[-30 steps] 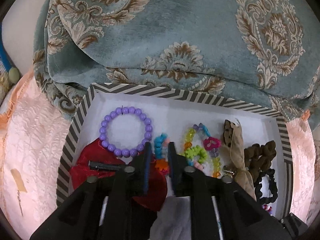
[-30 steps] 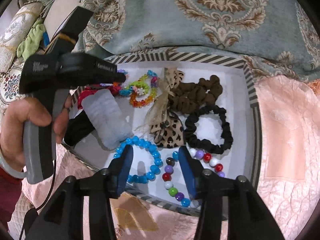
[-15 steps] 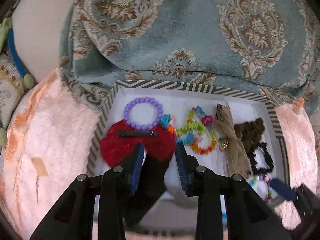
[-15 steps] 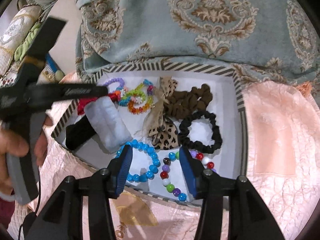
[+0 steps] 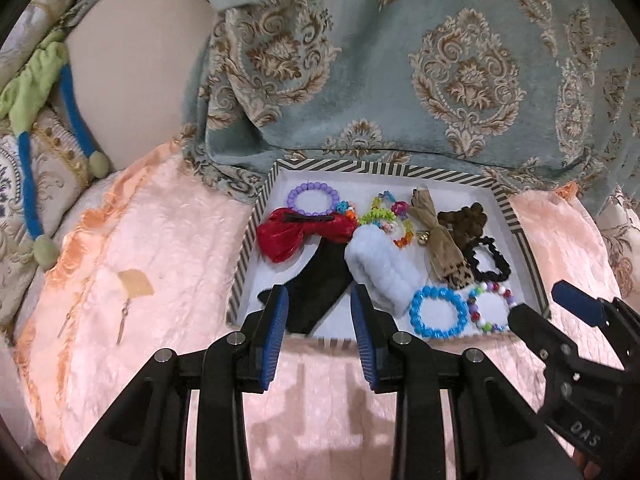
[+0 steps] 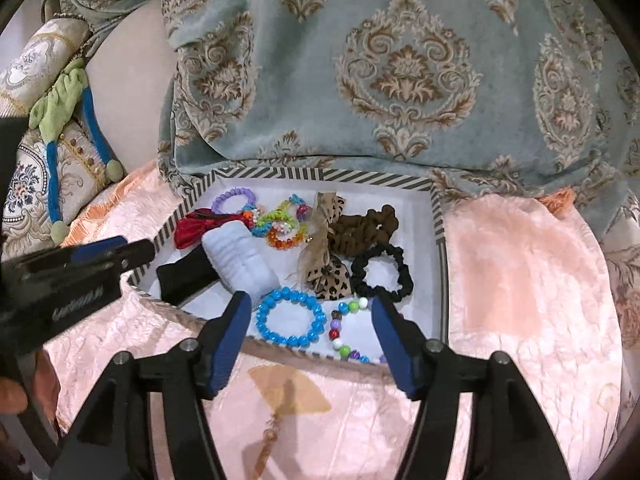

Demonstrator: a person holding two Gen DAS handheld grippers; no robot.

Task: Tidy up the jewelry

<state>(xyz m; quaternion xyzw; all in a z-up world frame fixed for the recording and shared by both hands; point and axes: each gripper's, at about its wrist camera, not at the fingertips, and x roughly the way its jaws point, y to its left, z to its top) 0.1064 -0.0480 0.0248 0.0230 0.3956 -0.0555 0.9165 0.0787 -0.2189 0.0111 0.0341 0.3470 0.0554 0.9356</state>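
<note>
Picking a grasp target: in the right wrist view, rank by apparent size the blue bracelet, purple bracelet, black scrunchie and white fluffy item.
1. White fluffy item
2. Black scrunchie and blue bracelet: look alike, unranked
3. Purple bracelet, though it lies farthest from the camera, so it may only look smallest

Even bright indoor light, soft shadows under grippers, heavy fisheye warp w/ dark corners, mostly sharp.

Count, tray [image 5: 256, 216] contents:
- bead bracelets: 5, namely purple [image 5: 310, 199], blue [image 5: 439, 312], mixed round beads [image 5: 490, 307], green-and-pink [image 5: 380, 209], orange-and-white [image 5: 403, 236]
- scrunchies: 2, brown [image 5: 464, 220] and black [image 5: 489, 260]
- bows: 2, red [image 5: 296, 232] and leopard [image 5: 440, 240]
- fluffy white piece [image 5: 380, 268]: 1
- black cloth piece [image 5: 320, 284]: 1
</note>
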